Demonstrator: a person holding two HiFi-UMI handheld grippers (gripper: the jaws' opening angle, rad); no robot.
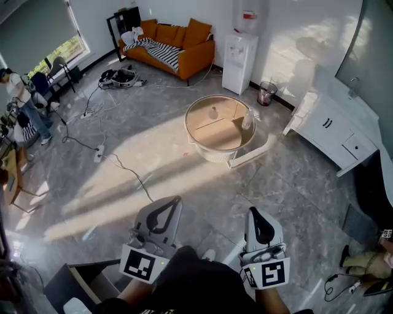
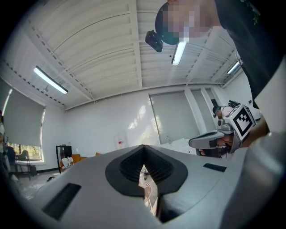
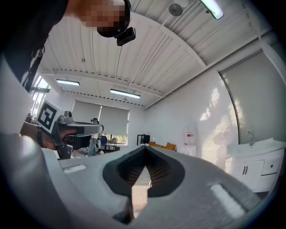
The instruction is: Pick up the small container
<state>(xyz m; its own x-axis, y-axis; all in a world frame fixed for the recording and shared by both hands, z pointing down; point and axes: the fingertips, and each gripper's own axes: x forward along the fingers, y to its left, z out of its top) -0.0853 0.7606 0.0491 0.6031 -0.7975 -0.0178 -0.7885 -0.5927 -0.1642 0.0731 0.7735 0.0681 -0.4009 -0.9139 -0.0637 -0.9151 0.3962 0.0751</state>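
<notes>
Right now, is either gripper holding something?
No, the left gripper and right gripper are both shut and empty, well short of the round table.

- Honestly, no actual words, brand names or numbers are legible anywhere here.
- The closest thing to a sign is the black-and-white left square marker [image 1: 141, 265] on the cube of the left claw [image 1: 175, 200]. It's just a blocky pattern, no letters or digits.
- Same deal with the black-and-white right square marker [image 1: 272, 273] on the cube of the right claw [image 1: 252, 212], pattern only.
- Each gripper view catches the other claw's marker too, and there's still nothing to read on it.
- There's a small red label [image 1: 248, 15] on the clear water bottle on top of the white water dispenser [image 1: 238, 61] by the far wall, but the print is way too tiny to make out.
</notes>
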